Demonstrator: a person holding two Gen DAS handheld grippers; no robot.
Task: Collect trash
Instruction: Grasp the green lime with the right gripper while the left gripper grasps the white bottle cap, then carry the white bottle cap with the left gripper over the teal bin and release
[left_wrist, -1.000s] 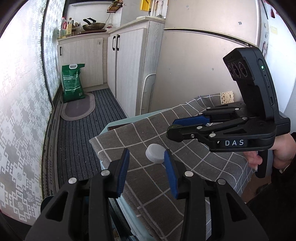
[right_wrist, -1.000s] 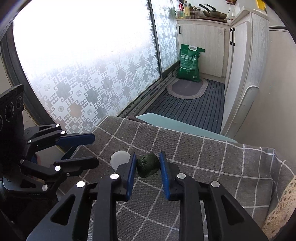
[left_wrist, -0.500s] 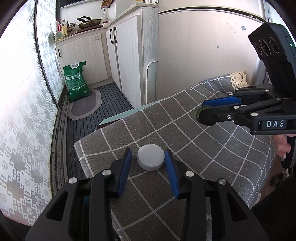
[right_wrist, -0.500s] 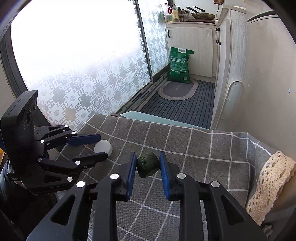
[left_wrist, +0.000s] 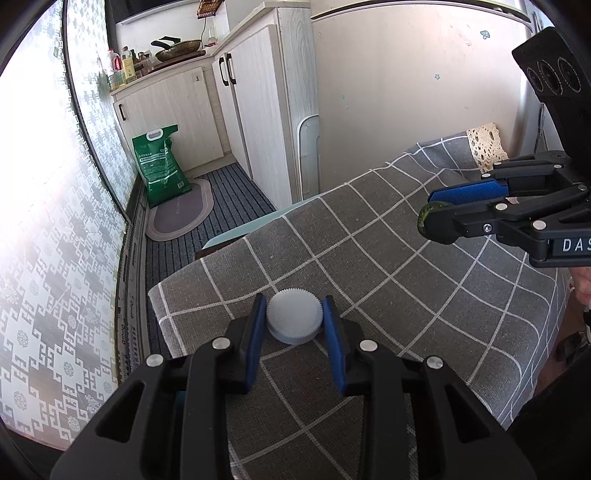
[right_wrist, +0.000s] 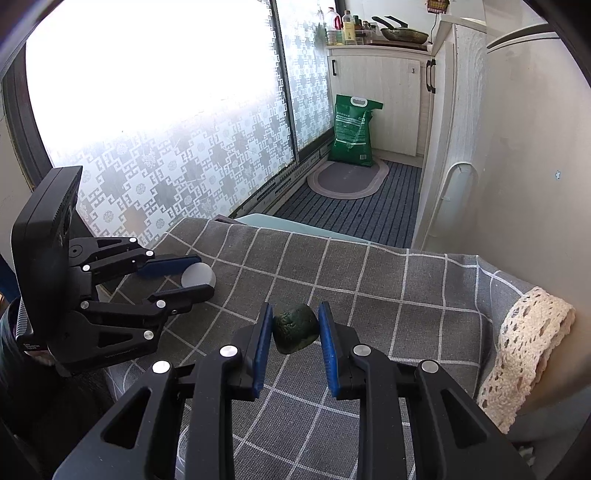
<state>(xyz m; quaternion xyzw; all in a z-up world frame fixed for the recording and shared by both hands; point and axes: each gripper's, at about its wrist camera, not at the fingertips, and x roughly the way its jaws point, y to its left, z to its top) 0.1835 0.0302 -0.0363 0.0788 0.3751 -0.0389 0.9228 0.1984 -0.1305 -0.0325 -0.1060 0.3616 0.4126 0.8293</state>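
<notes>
My left gripper (left_wrist: 294, 319) is shut on a white ribbed bottle cap (left_wrist: 294, 320) and holds it over the grey checked cloth (left_wrist: 369, 280). The cap also shows in the right wrist view (right_wrist: 198, 276), between the left gripper's fingers (right_wrist: 177, 264). My right gripper (right_wrist: 295, 326) is shut on a dark green crumpled lump (right_wrist: 295, 328) and holds it just above the cloth (right_wrist: 369, 280). In the left wrist view the right gripper (left_wrist: 434, 214) is at the right, with only an edge of the green lump (left_wrist: 422, 218) showing.
The cloth covers a pale blue table (left_wrist: 236, 234). A lace-edged piece (right_wrist: 524, 332) hangs at the table's right end. On the floor are a green sack (right_wrist: 352, 129) and an oval mat (right_wrist: 347, 179). White cabinets (left_wrist: 258, 110) and a patterned window (right_wrist: 184, 147) flank the aisle.
Both grippers have lifted and drawn back from the table's far edge, each with its item. The left gripper has closed tight on the cap.
</notes>
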